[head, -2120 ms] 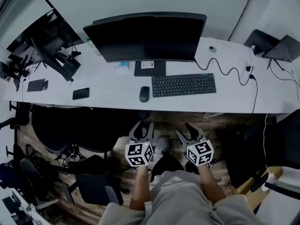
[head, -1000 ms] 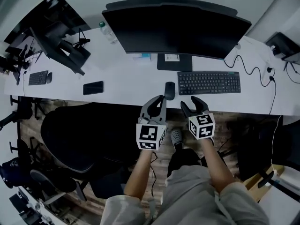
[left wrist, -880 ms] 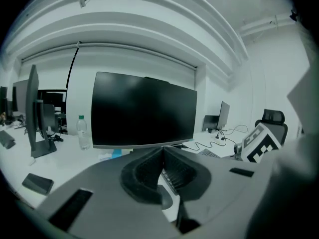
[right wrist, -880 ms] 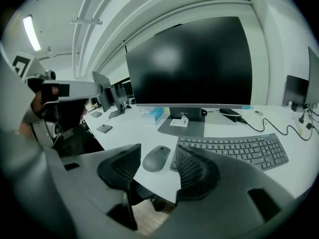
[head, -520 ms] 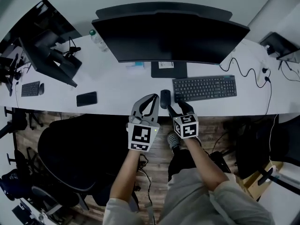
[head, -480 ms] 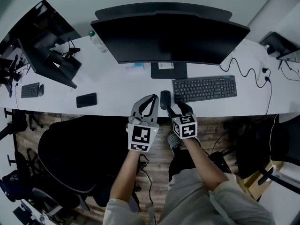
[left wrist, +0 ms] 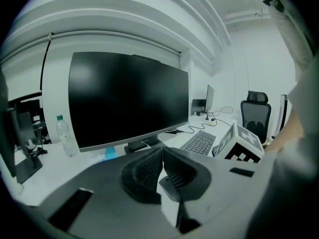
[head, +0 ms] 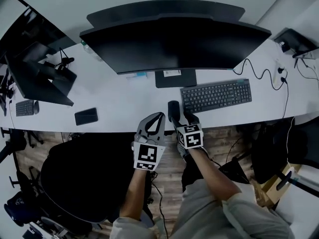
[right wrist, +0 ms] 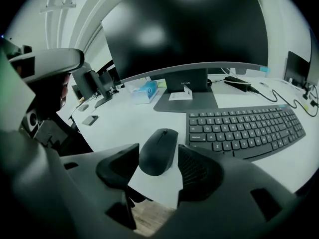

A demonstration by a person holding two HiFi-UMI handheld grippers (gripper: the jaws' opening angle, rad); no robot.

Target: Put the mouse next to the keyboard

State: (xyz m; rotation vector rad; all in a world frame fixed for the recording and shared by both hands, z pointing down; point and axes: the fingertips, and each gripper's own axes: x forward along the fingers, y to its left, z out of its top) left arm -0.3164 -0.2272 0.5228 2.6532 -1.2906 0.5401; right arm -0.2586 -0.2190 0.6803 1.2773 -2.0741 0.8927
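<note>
A black mouse (head: 173, 109) lies on the white desk (head: 124, 101), just left of the black keyboard (head: 215, 95). My right gripper (head: 183, 117) reaches over the desk's front edge. In the right gripper view the rear of the mouse (right wrist: 159, 151) lies between the two fingers of the gripper (right wrist: 158, 157). Its jaws are opening, and a gap shows at the left pad (right wrist: 119, 166). The keyboard (right wrist: 244, 128) is close on the right. My left gripper (head: 158, 117) hovers at the desk edge left of the mouse, shut and empty (left wrist: 162, 166).
A large monitor (head: 174, 41) on a stand (right wrist: 187, 91) is behind the keyboard. A phone (head: 86, 116) lies at the left, with a water bottle (left wrist: 65, 136) behind it. Cables (head: 254, 68) run at the right. A black chair (head: 84, 178) is below the desk edge.
Both grippers have come forward from below the desk edge. The right one now has the mouse's rear between its fingers. The left gripper's jaws have closed.
</note>
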